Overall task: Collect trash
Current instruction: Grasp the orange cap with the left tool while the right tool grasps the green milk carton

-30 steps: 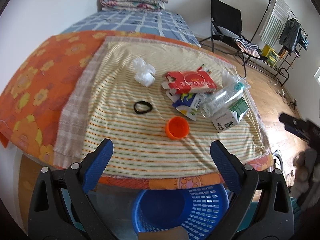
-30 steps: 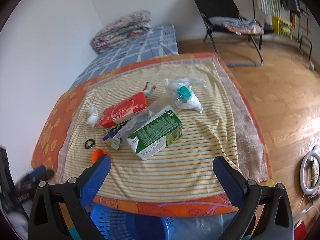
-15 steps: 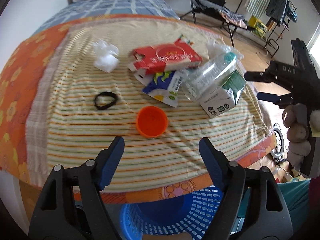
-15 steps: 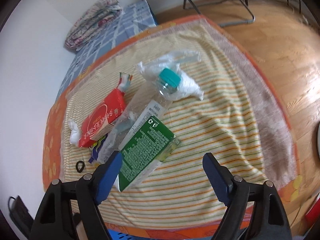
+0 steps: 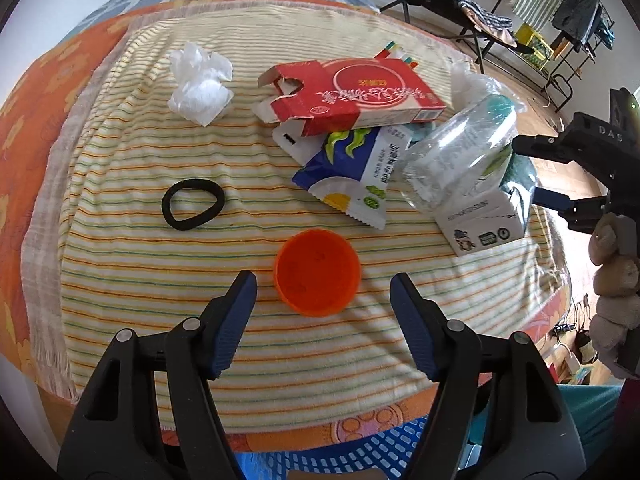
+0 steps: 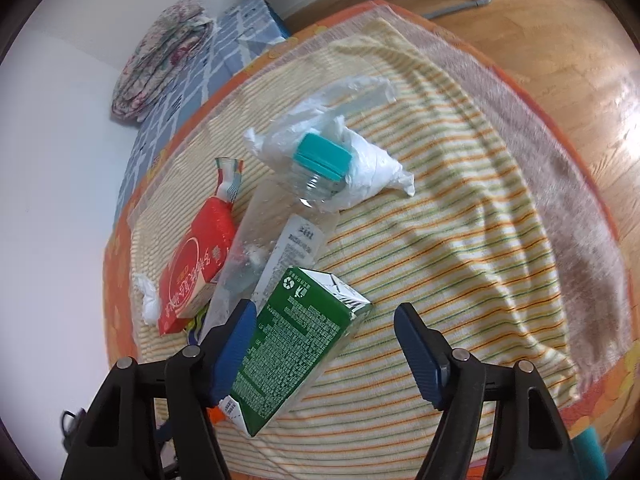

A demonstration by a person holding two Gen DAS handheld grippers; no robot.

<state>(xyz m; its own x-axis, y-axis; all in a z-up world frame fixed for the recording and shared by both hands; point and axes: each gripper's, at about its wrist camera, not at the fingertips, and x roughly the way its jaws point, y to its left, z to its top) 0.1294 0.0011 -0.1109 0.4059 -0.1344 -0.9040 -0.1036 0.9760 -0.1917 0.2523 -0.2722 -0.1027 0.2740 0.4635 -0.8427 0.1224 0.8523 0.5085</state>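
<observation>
The left gripper [image 5: 322, 308] hangs over the striped cloth [image 5: 132, 264] on the bed, its jaws part open, just narrowed, empty, with the orange cap [image 5: 317, 273] just ahead between the tips. Beyond the cap lie a black hair band [image 5: 193, 204], a blue wrapper [image 5: 352, 174], a red box [image 5: 352, 96] and crumpled tissue [image 5: 200, 86]. The right gripper [image 6: 324, 340], jaws likewise part open, just narrowed and pressing on nothing, straddles the green carton [image 6: 292, 344].
</observation>
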